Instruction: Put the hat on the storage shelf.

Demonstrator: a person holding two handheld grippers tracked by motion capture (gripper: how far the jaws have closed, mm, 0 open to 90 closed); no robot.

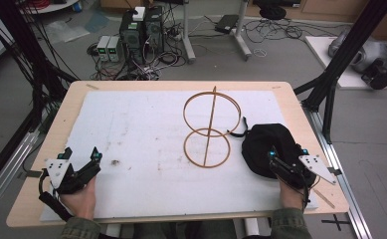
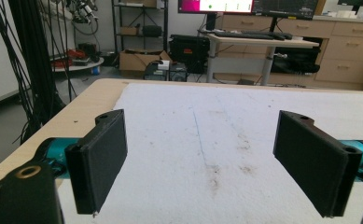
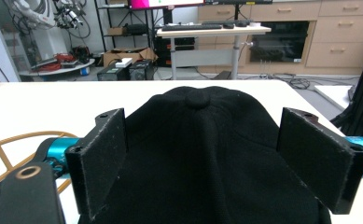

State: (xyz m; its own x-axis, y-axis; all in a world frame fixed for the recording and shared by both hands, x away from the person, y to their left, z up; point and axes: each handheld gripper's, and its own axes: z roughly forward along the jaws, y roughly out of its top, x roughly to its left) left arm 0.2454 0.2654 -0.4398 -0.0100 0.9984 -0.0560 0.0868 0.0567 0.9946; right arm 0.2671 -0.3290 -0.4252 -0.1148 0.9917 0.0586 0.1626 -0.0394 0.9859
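Worktop: wooden table (image 1: 76,107), stained white mat (image 1: 131,129).
Room: computers (image 1: 141,30) beyond far edge.
Right edge: black beanie (image 1: 268,144).
Centre: wire hat stand (image 1: 211,124).
Left gripper (image 1: 84,162): wide, empty.
Right gripper (image 3: 216,163): wide, straddling beanie.

A matt black knitted cloth cap (image 1: 270,147) and a smooth wooden hoop stand (image 1: 211,127) rest on a rough, stained white mat (image 1: 141,134) over a pale wood table (image 1: 71,104).

We see a grey floor (image 1: 290,55) beyond the table (image 1: 76,97), strewn with cables and computer towers (image 1: 141,30) at the far left. Black frame posts (image 1: 352,45) rise on the right. Farther off stand a desk (image 2: 258,42) with monitors (image 2: 216,5), and wooden drawers (image 2: 347,46).
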